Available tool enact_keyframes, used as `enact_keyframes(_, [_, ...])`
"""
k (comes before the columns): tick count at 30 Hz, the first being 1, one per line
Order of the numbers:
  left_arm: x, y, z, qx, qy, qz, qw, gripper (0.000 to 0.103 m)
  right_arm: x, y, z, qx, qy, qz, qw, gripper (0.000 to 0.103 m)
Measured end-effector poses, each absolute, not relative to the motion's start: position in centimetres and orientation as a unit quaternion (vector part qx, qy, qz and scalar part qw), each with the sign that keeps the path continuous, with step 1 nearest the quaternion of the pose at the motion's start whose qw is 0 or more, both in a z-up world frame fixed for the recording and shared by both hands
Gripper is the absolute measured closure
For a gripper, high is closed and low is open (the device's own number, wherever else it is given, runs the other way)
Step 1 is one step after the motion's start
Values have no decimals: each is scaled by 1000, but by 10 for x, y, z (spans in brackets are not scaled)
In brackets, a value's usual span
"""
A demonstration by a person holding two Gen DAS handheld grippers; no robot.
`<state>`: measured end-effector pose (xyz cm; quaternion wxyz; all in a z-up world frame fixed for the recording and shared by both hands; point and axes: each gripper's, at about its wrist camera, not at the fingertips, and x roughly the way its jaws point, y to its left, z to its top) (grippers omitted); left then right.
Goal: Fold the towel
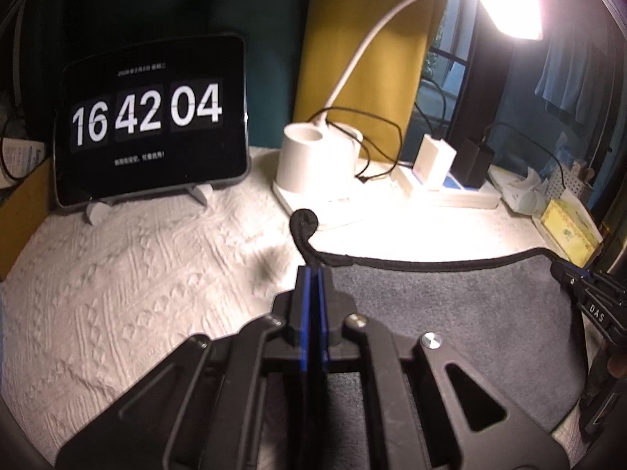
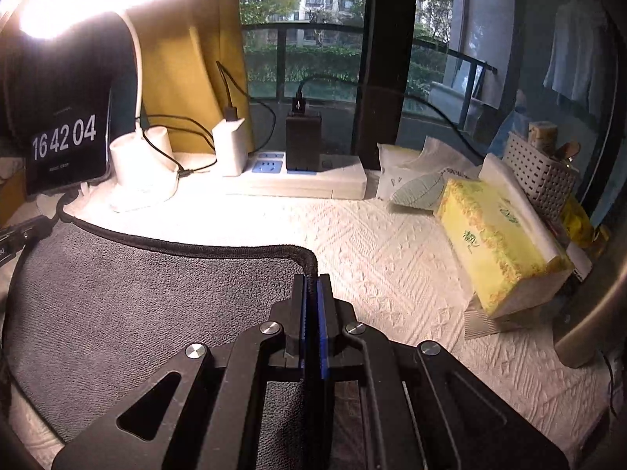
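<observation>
A grey towel [image 1: 450, 313] with a black stitched edge lies spread on a white textured cloth [image 1: 117, 274]. My left gripper [image 1: 313, 274] is shut on the towel's far left corner, whose black hem curls up past the fingertips. My right gripper [image 2: 312, 280] is shut on the towel [image 2: 137, 305] at its far right corner. The right gripper also shows at the right edge of the left wrist view [image 1: 588, 293]. The near part of the towel is hidden under the grippers.
A tablet clock [image 1: 151, 117] stands at the back left. A white desk lamp base [image 1: 313, 164], a power strip with chargers [image 2: 298, 176], a yellow tissue box [image 2: 497, 250] and a white basket [image 2: 540, 176] line the back and right side.
</observation>
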<state>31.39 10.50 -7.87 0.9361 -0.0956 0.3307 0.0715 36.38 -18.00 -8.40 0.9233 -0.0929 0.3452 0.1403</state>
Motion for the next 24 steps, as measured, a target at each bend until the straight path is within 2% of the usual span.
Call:
enact_keyframes(10, [331, 114, -109, -119, 395, 76, 908, 97, 377, -177, -100, -99, 386, 138, 907, 97])
enact_keyframes(17, [333, 117, -112, -131, 406, 82, 901, 88, 384, -177, -109, -104, 415, 130, 895, 97])
enact_keyframes(20, [332, 119, -111, -134, 407, 82, 900, 85, 385, -176, -109, -109, 417, 126, 894, 94])
enact_keyframes(24, [327, 120, -107, -141, 405, 81, 900, 82, 385, -178, -109, -111, 416, 116, 895, 83])
